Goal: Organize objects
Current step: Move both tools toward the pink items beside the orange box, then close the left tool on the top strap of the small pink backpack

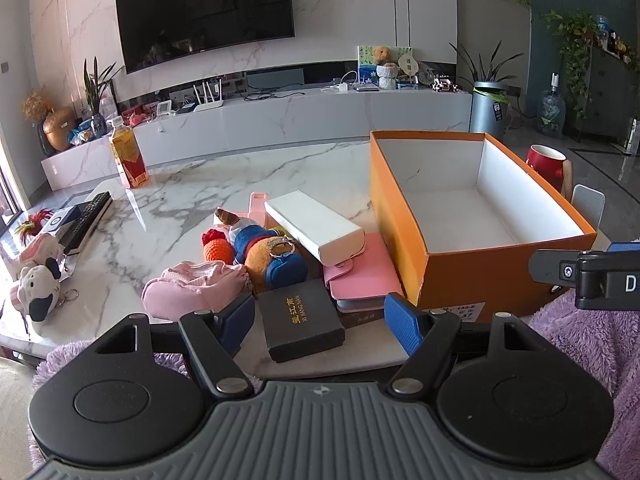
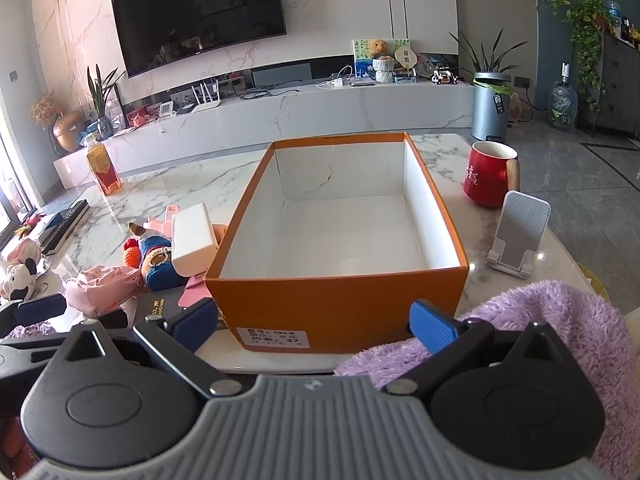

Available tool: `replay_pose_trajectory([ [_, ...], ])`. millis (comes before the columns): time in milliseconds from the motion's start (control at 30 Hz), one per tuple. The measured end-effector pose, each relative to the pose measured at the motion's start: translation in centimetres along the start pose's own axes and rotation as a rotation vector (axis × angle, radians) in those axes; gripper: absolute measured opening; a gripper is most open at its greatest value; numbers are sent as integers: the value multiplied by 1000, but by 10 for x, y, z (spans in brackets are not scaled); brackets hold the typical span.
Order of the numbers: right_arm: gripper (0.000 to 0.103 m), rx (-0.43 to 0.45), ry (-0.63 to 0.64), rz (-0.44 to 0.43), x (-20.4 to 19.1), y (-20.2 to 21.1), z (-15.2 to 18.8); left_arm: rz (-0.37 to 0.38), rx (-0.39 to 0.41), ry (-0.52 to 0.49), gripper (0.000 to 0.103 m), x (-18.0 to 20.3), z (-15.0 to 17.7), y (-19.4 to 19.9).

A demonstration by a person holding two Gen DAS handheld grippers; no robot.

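Both grippers hover at the table's (image 1: 180, 184) near edge, left gripper (image 1: 320, 318) and right gripper (image 2: 314, 322) spread wide, gripping nothing. The orange box (image 2: 340, 300) (empty) sits there, clutter (image 1: 280, 256) beside it.

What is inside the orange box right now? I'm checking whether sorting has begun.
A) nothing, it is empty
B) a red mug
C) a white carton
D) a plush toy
A: the orange box shows only its bare white floor and walls in both views, while the white carton and plush toy lie on the table to its left and the red mug stands outside to its right.
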State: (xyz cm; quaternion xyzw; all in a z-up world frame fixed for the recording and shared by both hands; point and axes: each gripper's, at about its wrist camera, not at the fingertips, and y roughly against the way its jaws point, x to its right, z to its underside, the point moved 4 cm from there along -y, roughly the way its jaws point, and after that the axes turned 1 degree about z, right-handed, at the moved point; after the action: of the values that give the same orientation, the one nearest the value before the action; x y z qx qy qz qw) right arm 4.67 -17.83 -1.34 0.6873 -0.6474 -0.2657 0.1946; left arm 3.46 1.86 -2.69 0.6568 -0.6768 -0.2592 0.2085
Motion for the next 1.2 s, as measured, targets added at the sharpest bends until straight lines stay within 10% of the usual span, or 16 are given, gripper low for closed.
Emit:
replay_pose_trajectory([
  [233, 98, 12, 58, -71, -27, -8, -9, -7, -20, 6, 71, -25, -3, -7],
  [467, 65, -14, 170, -243, -83, -28, -18, -10, -72, -25, 46, -58, -6, -22],
  [700, 46, -125, 236, -330, -128, -74, -16, -49, -117, -84, 46, -89, -12, -49],
  [1200, 37, -266, 320, -307, -157, -145, -12, -26, -304, -788, 52, -50, -5, -126],
])
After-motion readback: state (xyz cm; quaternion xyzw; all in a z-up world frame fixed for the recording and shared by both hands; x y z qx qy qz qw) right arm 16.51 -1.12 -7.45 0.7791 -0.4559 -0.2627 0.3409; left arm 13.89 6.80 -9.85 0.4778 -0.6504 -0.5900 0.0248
